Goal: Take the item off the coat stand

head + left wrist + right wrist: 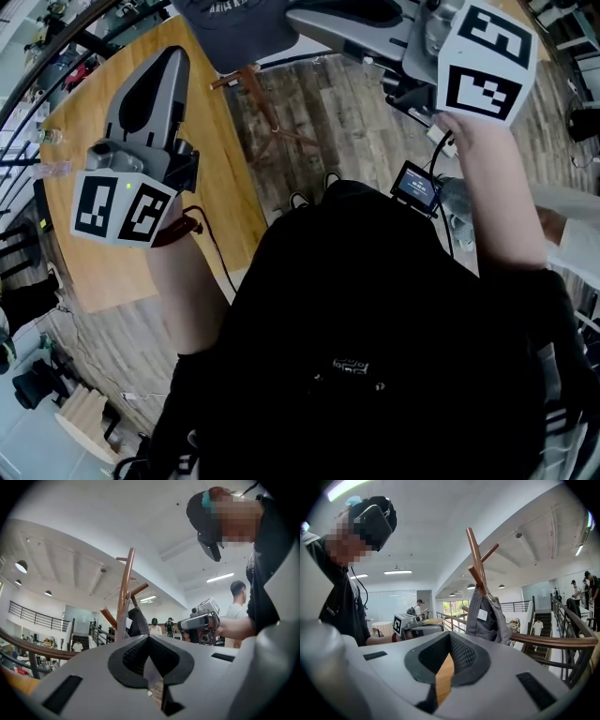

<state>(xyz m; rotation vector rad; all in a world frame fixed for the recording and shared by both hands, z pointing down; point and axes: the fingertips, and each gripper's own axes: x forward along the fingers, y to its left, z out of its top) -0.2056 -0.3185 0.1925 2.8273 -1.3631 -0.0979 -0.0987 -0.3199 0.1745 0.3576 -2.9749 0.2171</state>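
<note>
We judge the step in hand to be the reach: the garment [485,616] hangs untouched from an upper peg of the stand [476,557], draped down along the pole, and the stand's feet sit on the floor just past the table's [84,141] far edge. Neither tool is ready to take it. The left gripper [149,638] has its jaws pressed together with nothing between them, and the right gripper [450,635] is the same, closed and empty. To do this well, we think the jaws of the nearer tool, the right, should spread before they reach the cloth. They should then pinch a thick fold close to the peg, not the loose hem. The pegs slant upward, so the cloth probably has to rise along the peg and clear its tip. A sideways tug could drag or tip the stand. The left tool could steady the pole if it rocks. Both hands are held out in front of the chest, the left over the table. Both tools point roughly level, with the stand ahead and between their lines.
</note>
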